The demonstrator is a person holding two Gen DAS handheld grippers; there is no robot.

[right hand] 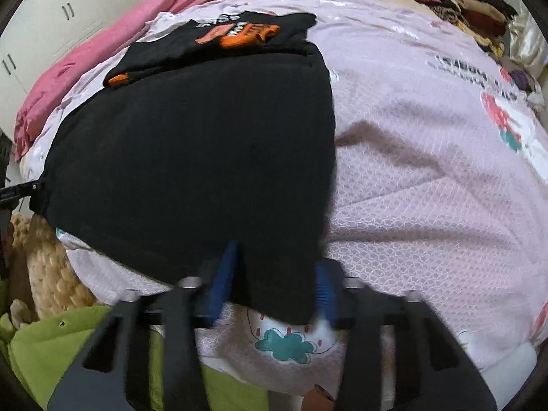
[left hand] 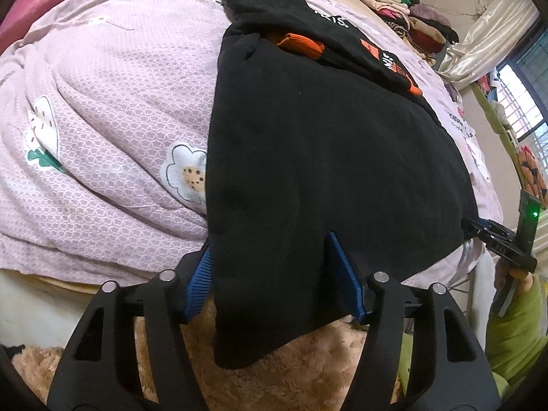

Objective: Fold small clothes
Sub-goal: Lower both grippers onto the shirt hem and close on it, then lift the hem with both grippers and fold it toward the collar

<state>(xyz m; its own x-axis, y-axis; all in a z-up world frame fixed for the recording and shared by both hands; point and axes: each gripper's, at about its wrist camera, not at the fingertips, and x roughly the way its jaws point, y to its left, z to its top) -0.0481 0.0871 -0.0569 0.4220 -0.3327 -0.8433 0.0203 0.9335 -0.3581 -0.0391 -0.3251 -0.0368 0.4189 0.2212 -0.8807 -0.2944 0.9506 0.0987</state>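
You're working on a bed with a pink quilt [left hand: 102,109] printed with flowers and strawberries, and there's a pile of folded clothes [left hand: 404,10] at the upper right of the frame.

The black top [left hand: 325,144] lies across the quilt, filling the middle of both views. Its far end with the orange cuffs [left hand: 301,44] looks already folded in, so I'd say you're partway: sleeves tucked, the big fold still to go.

Your left gripper [left hand: 274,274] has its jaws spread with the near hem draped between them, not visibly clamped. Right gripper [right hand: 274,277] is the same deal at the other corner, though it's blurry.

Writing: the white and orange print [left hand: 387,58] on the top isn't readable, same for the quilt lettering [right hand: 476,68].
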